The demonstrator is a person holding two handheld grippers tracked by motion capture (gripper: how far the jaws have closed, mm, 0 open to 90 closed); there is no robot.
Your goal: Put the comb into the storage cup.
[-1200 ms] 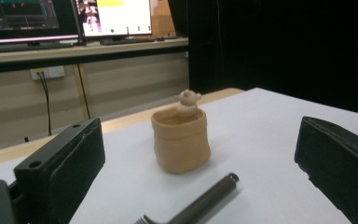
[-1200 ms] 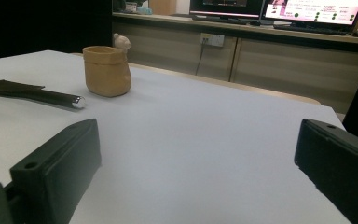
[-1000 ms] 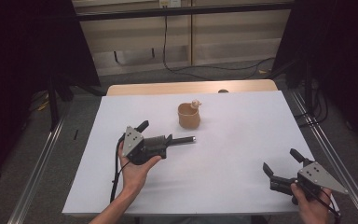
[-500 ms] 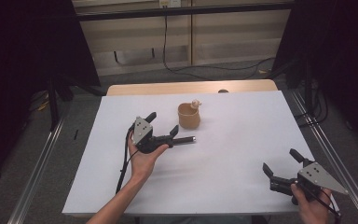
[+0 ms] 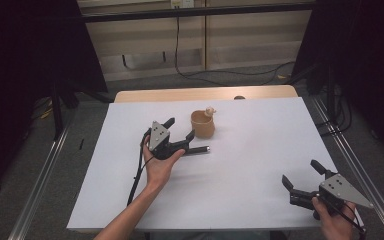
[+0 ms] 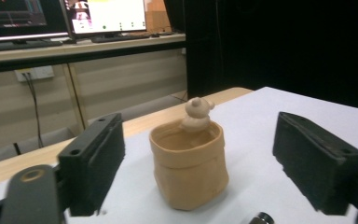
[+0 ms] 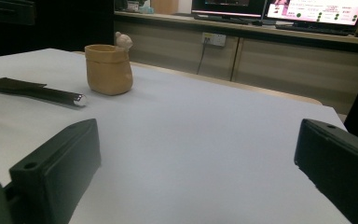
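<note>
While the right hand-held gripper (image 5: 304,180) hovers at the near right corner of the white surface (image 5: 260,150), its jaws are spread wide w/ nothing between them. Farther in, the left hand-held gripper (image 5: 180,129) is also wide open and empty, aimed at a tan cup (image 5: 203,124) just beyond its tips. A black tool w/ a metal tip (image 5: 198,149) lies beside that gripper. A small figure (image 6: 196,113) sits on the cup's back rim.
</note>
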